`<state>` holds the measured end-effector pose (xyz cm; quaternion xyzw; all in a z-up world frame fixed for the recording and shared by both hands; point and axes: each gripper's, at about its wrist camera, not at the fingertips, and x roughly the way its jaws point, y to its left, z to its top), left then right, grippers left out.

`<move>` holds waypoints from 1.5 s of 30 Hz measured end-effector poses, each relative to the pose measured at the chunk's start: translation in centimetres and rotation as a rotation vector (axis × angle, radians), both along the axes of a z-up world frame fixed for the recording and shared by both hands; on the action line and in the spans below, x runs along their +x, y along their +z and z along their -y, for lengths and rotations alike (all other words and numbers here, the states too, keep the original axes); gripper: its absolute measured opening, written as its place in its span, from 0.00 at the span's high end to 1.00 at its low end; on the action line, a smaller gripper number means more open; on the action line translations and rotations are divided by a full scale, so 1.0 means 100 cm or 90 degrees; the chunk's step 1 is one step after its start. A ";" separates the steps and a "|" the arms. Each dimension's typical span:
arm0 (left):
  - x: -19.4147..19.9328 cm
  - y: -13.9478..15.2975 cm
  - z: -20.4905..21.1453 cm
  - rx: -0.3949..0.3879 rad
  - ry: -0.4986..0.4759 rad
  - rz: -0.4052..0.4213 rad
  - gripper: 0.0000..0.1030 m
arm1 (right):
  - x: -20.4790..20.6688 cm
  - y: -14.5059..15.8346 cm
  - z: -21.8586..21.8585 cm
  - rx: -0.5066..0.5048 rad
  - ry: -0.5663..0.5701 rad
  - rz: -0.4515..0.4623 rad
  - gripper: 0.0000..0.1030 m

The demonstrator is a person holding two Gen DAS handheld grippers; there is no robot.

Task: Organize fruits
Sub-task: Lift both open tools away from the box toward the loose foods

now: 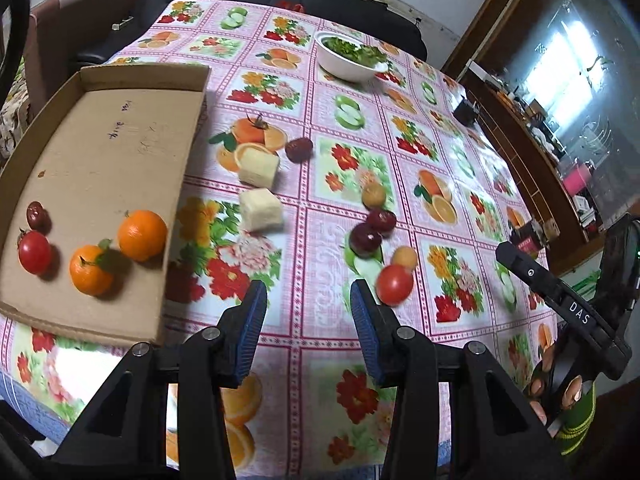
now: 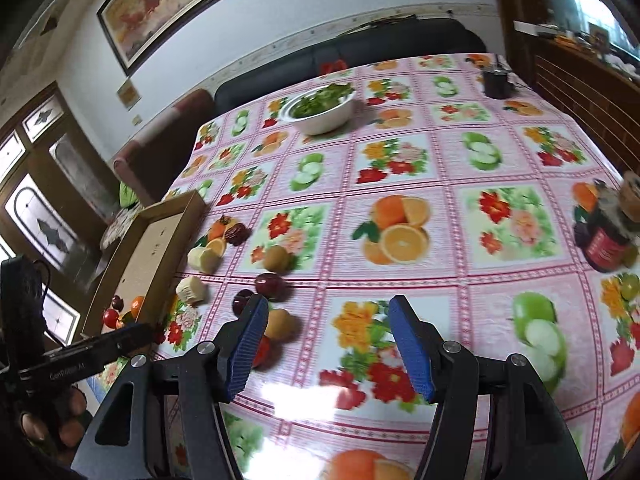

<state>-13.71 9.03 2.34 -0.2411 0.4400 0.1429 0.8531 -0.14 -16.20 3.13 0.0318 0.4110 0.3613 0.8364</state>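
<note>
A cardboard tray (image 1: 120, 152) at the left holds two oranges (image 1: 142, 235), a tomato (image 1: 35, 253) and a small dark red fruit (image 1: 38, 216). Loose on the tablecloth lie a red tomato (image 1: 394, 284), a yellow-brown fruit (image 1: 404, 258), two dark plums (image 1: 365, 240), a brown fruit (image 1: 374, 194), a dark red fruit (image 1: 299, 149) and two pale blocks (image 1: 260, 210). My left gripper (image 1: 309, 294) hangs open and empty, with the tomato just right of its right finger. My right gripper (image 2: 328, 308) is open and empty too. The plums (image 2: 272, 286) and the tomato (image 2: 262, 350) lie by its left finger.
A white bowl of greens (image 2: 320, 112) stands at the far side of the table, a black cup (image 2: 496, 82) at the far right corner, and a dark red jar (image 2: 608, 236) at the right edge. A dark sofa and a wooden cabinet border the table.
</note>
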 end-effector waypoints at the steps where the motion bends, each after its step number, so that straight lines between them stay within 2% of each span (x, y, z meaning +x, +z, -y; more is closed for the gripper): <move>1: 0.000 -0.001 0.002 -0.003 -0.001 -0.003 0.60 | 0.000 -0.001 0.004 -0.002 -0.004 0.000 0.37; 15: -0.004 -0.003 0.015 -0.009 -0.018 -0.006 0.60 | -0.010 -0.008 0.020 -0.003 -0.009 0.000 0.37; 23: -0.003 -0.010 0.007 -0.021 -0.012 -0.014 0.60 | -0.014 0.010 0.011 0.021 0.009 0.033 0.37; 27: 0.004 -0.013 -0.002 -0.027 0.001 -0.013 0.60 | -0.005 0.000 -0.009 0.002 0.029 0.010 0.37; 31: 0.014 -0.012 -0.014 -0.022 0.021 -0.009 0.60 | -0.001 -0.003 -0.026 0.002 0.046 0.013 0.38; 34: 0.021 -0.011 -0.021 -0.024 0.031 -0.007 0.60 | 0.003 -0.004 -0.038 -0.002 0.059 0.013 0.44; 45: 0.042 -0.018 -0.031 -0.006 0.046 -0.020 0.60 | 0.018 -0.011 -0.085 -0.015 0.092 -0.007 0.49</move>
